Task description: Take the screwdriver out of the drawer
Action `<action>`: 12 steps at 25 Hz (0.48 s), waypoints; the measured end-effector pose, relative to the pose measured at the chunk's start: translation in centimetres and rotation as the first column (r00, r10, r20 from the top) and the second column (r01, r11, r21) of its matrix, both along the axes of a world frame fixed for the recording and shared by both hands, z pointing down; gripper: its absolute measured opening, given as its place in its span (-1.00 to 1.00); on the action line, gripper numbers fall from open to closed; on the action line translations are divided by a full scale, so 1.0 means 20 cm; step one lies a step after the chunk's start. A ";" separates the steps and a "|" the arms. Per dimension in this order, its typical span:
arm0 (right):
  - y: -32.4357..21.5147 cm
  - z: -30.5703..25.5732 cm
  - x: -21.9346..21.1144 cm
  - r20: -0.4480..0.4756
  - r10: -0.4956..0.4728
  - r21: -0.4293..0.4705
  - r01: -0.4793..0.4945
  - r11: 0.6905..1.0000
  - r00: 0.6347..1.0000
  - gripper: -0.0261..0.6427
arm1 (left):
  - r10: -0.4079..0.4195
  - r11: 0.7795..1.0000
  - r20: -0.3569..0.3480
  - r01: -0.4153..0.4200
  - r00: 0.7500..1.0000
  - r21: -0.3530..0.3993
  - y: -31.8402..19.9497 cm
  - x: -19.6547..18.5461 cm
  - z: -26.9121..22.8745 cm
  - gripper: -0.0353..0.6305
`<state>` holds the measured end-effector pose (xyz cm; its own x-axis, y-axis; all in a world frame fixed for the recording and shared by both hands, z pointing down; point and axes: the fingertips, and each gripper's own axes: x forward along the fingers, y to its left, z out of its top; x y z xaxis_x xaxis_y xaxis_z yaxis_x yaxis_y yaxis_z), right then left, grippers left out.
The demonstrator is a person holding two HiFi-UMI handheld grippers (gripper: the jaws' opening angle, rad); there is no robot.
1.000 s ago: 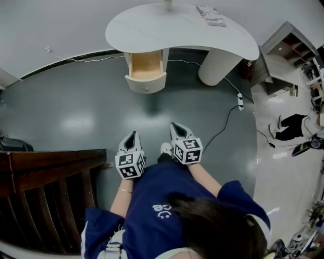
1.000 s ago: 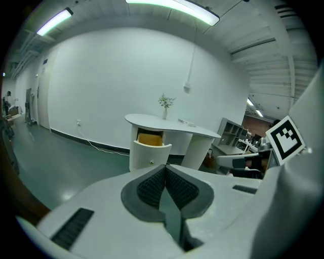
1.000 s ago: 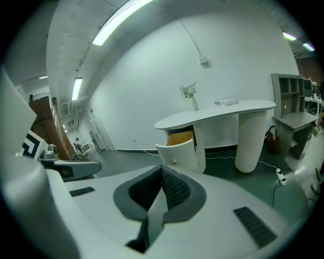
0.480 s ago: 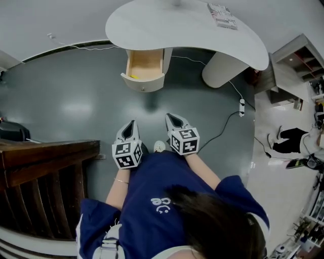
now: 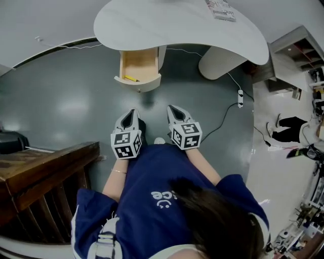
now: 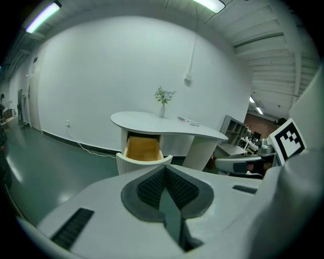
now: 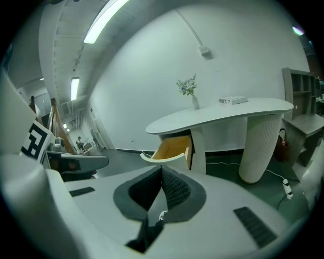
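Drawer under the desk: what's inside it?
The drawer holds one small yellow item near its front wall, perhaps the screwdriver. The desk top covers its back part.

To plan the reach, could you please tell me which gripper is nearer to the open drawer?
Left. The left gripper sits almost straight below the drawer in the head view; the right gripper is offset to its right.

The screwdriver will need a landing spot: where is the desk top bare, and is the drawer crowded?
The desk top is bare from its left end to the flat stack at its far right, bar a vase toward the back. The drawer holds only the yellow screwdriver near its front left corner.
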<state>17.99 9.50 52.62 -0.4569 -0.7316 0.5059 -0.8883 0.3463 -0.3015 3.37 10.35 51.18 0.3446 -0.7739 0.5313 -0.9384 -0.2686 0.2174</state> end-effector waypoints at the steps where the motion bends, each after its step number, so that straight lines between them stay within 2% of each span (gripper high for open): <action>1: -0.04 0.00 0.00 -0.003 0.013 -0.003 -0.013 1.000 1.000 -0.90 | 0.003 1.000 -0.004 -0.003 1.000 -0.002 -0.05 -0.02 0.01 -0.88; 12: -0.56 0.02 -0.29 -0.046 0.051 -0.042 -0.053 0.998 0.998 -0.90 | 0.063 0.998 -0.025 -0.063 0.998 -0.022 -0.70 -0.34 0.06 -0.88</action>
<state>12.27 -1.74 52.92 -0.3948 -0.7308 0.5569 -0.9179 0.2868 -0.2743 -3.49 -3.71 52.37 0.4054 -0.7383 0.5391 -0.9141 -0.3216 0.2469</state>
